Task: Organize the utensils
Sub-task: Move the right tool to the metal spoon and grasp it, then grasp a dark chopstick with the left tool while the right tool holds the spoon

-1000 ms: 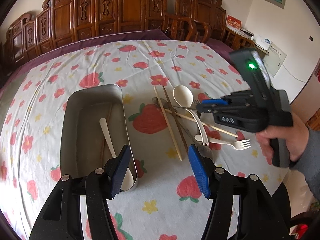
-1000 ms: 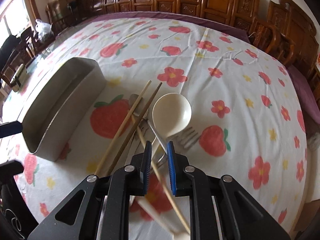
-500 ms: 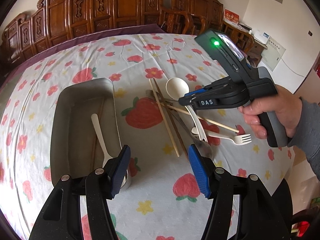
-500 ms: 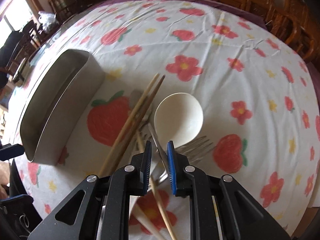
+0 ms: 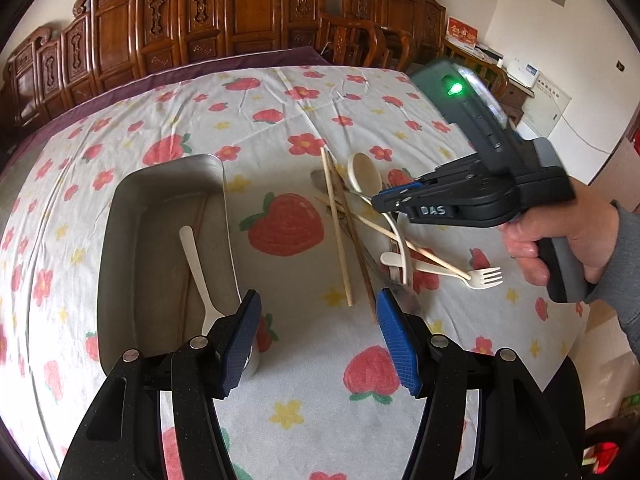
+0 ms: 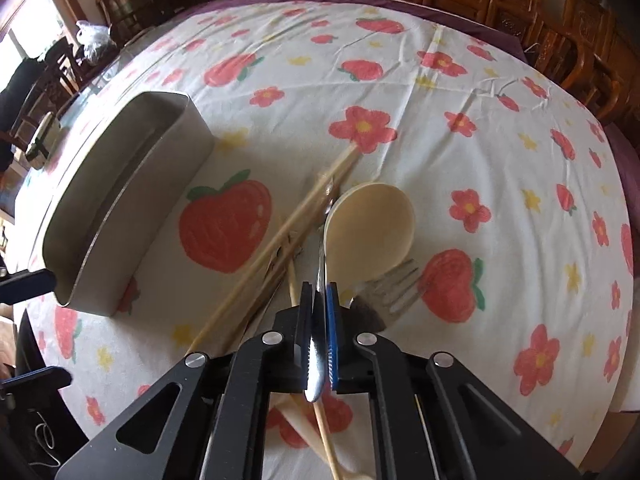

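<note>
- The right gripper is clenching its jaws on a thin metal handle: slick and stiff, so it may be slipping.
- The left gripper is hanging released over the tabletop, beside the tray.

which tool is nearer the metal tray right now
Left. The left tool hangs open at the near end of the metal tray, one finger over its rim. The right tool is off to the side over the utensil pile, shut on a metal handle.

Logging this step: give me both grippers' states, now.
Left gripper: open, holding nothing.
Right gripper: jaws shut on a thin silver metal utensil handle.
</note>
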A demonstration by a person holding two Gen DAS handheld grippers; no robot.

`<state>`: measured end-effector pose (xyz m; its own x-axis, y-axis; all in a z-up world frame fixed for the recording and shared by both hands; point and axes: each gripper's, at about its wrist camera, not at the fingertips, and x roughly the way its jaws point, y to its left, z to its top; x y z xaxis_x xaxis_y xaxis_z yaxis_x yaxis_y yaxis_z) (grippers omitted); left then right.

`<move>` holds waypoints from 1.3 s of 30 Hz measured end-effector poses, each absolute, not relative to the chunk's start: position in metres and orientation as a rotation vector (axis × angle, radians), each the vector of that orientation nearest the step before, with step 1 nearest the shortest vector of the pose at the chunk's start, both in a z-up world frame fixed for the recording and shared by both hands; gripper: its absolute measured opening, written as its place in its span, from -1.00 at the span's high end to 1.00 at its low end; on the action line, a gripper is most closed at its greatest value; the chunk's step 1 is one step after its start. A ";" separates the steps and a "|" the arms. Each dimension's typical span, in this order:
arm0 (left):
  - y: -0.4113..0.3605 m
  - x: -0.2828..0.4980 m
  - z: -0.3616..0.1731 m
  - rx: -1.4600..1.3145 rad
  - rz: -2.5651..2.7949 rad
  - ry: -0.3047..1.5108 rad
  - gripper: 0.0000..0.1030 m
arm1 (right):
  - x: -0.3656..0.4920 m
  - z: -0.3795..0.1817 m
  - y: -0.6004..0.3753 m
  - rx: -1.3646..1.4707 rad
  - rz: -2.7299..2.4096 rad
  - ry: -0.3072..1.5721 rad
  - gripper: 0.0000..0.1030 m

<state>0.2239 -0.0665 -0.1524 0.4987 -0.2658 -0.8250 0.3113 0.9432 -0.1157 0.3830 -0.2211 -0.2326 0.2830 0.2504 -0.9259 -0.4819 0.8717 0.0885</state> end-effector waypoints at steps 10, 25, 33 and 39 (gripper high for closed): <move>-0.077 0.224 -0.160 0.057 -0.356 1.011 -0.11 | 0.358 -0.200 -0.240 -0.178 0.482 1.100 0.96; -0.097 0.255 -0.188 0.004 -0.293 1.077 0.05 | 0.301 -0.177 -0.288 -0.083 0.424 0.992 0.95; -0.107 0.278 -0.206 -0.004 -0.210 1.126 0.33 | 0.278 -0.187 -0.313 -0.017 0.415 0.987 0.95; -0.111 0.291 -0.217 0.036 -0.153 1.157 0.42 | 0.271 -0.192 -0.326 0.015 0.414 0.985 0.95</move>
